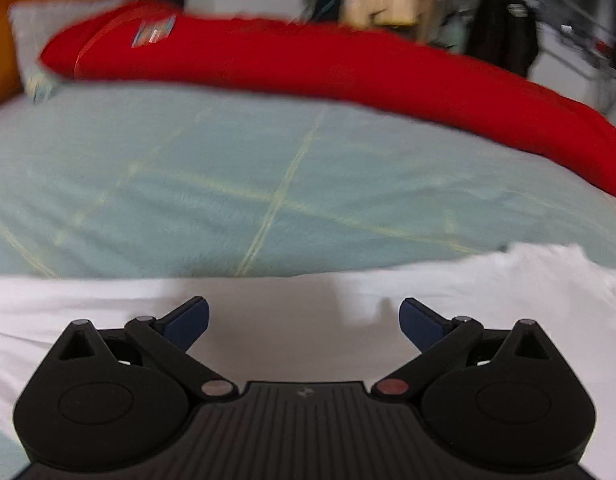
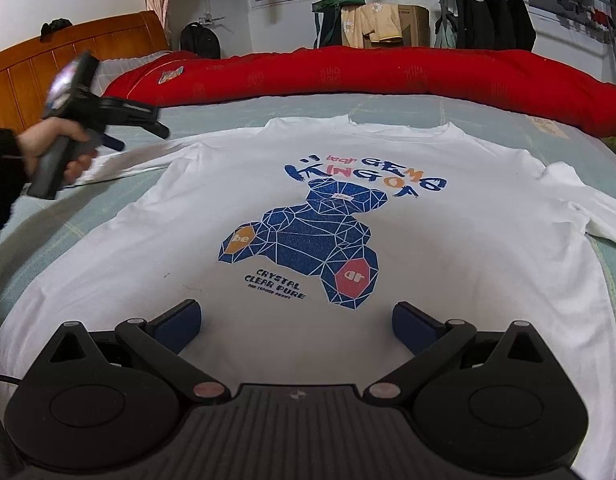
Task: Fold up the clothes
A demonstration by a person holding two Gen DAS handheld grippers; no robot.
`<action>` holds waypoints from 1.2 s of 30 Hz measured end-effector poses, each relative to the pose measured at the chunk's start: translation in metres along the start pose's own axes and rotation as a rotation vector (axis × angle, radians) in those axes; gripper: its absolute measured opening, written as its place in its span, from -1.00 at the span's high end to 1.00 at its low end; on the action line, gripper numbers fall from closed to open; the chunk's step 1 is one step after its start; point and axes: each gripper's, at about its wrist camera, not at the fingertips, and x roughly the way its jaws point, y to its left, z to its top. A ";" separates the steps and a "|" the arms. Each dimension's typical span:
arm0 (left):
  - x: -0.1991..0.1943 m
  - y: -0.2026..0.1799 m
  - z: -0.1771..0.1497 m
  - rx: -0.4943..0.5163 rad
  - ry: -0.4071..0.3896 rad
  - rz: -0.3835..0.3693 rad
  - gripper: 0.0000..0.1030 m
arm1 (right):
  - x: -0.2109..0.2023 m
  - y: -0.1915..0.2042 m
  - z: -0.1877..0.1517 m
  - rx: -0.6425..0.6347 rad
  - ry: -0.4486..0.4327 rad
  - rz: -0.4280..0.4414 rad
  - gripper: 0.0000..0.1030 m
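Both grippers, left gripper (image 1: 304,316) and right gripper (image 2: 294,318), hover released above the white T-shirt (image 2: 428,240).

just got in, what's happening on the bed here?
A person is about to fold a white T-shirt that lies spread flat, print up, on the bed. Both tools are open and hold nothing. The right tool hovers over the shirt's bottom hem. The left tool is near the shirt's left sleeve. A red quilt lies along the bed's far side. No fold is made yet.
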 end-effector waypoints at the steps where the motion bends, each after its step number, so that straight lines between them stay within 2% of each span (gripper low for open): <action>1: 0.007 0.002 0.001 -0.005 -0.008 0.020 -0.96 | 0.000 -0.001 0.000 0.002 -0.001 0.003 -1.00; 5: 0.024 0.010 0.011 -0.030 -0.020 0.092 -0.96 | 0.001 -0.003 0.000 0.009 -0.006 0.012 -1.00; 7: 0.021 0.012 0.018 -0.062 -0.004 0.136 -0.91 | 0.001 -0.004 0.000 0.012 -0.008 0.014 -1.00; 8: 0.017 0.013 0.020 -0.075 -0.004 0.134 -0.91 | 0.001 -0.003 0.000 0.012 -0.007 0.015 -1.00; 11: -0.014 0.003 0.017 -0.075 -0.015 0.030 -0.91 | 0.000 -0.003 0.001 0.014 -0.006 0.015 -1.00; 14: -0.047 -0.020 0.005 -0.003 0.007 -0.106 -0.93 | -0.001 -0.003 0.000 0.018 -0.007 0.016 -1.00; 15: -0.055 -0.029 0.000 0.033 0.014 -0.137 -0.95 | -0.001 -0.004 0.000 0.019 -0.009 0.016 -1.00; 17: -0.057 -0.045 -0.011 0.079 0.040 -0.152 -0.95 | -0.002 -0.004 0.000 0.021 -0.011 0.016 -1.00; 21: -0.046 -0.052 -0.037 0.062 0.099 -0.137 -0.94 | -0.002 -0.004 0.000 0.022 -0.013 0.017 -1.00; 24: -0.051 -0.054 -0.053 0.126 0.039 -0.112 -0.95 | -0.003 -0.005 0.000 0.027 -0.014 0.019 -1.00; 27: -0.060 -0.045 -0.042 0.117 0.041 -0.108 -0.95 | -0.004 -0.004 -0.001 0.024 -0.016 0.018 -1.00; 31: -0.053 -0.015 -0.027 0.079 0.007 -0.033 -0.95 | -0.004 -0.005 -0.001 0.030 -0.018 0.021 -1.00; 33: -0.044 0.009 -0.025 0.026 0.023 0.011 -0.95 | -0.004 -0.005 -0.001 0.028 -0.017 0.019 -1.00; 36: -0.040 0.041 -0.035 -0.014 0.024 0.027 -0.94 | -0.002 -0.005 -0.001 0.026 -0.017 0.015 -1.00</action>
